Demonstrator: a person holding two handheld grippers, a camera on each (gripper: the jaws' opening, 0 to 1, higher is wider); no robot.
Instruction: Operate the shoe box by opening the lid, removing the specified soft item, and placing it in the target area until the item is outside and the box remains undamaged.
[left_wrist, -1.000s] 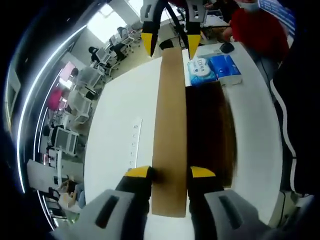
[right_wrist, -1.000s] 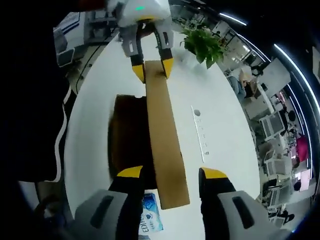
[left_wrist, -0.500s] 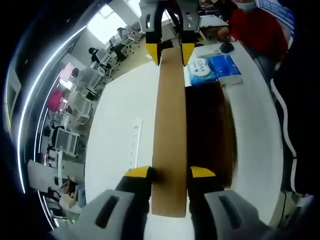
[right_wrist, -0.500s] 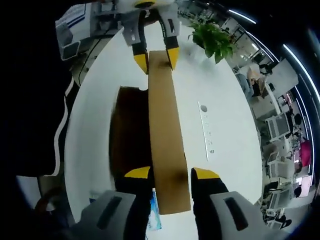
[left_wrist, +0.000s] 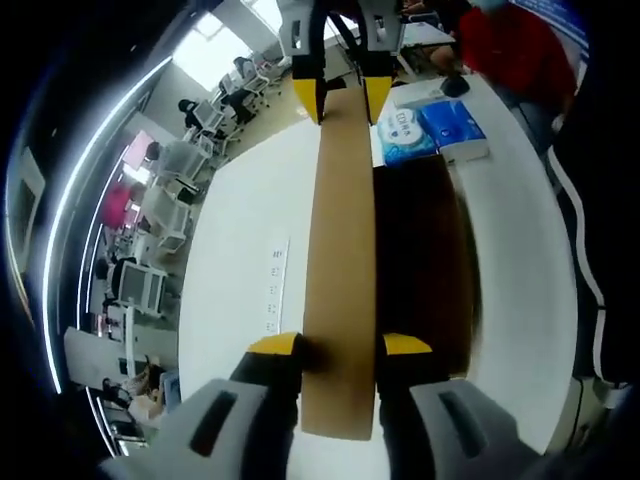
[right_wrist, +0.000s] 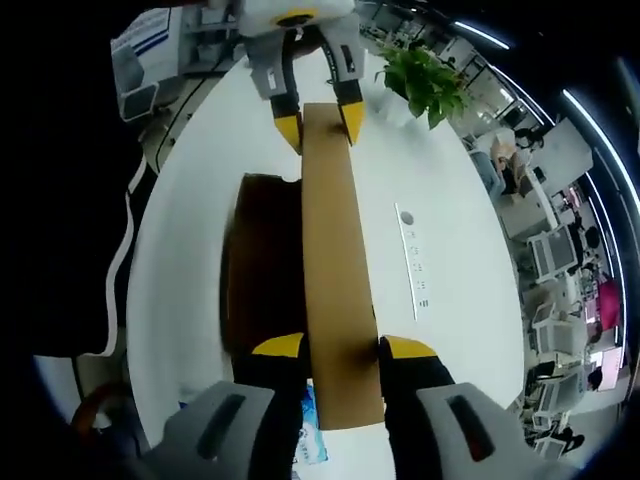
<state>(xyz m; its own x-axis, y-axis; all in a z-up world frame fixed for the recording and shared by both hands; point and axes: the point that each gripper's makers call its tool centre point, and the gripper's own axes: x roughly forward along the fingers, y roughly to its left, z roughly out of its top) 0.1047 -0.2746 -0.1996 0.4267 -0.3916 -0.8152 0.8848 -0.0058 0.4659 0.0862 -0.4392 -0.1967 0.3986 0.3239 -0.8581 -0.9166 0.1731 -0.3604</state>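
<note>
- Open-plan office behind, desks and chairs ranged beyond a long white table (left_wrist: 240, 230), with a potted plant (right_wrist: 420, 80) at one end.
- On that table, a shoe box (left_wrist: 425, 260), dark inside, and its brown cardboard lid (left_wrist: 342, 260) lifted on edge along one long side of the box.
- Just past the far end of the box in the left gripper view, a blue tissue pack (left_wrist: 432, 128); whether this is the soft item or the target spot cannot be told.
- Left gripper (left_wrist: 340, 345) clamped on the near end of the lid, a yellow tip touching each face.
- Right gripper (right_wrist: 340, 347) likewise closed on the opposite end, so the lid spans between the two tools.
- Judged step: opening the lid, well along; item not yet out.
- Best done by swinging both ends together, level and at one pace, without twisting, so the card neither creases nor tears.
- Firm but light pinch advised; thin card dents easily.
- Contents of the box too dark to make out.
</note>
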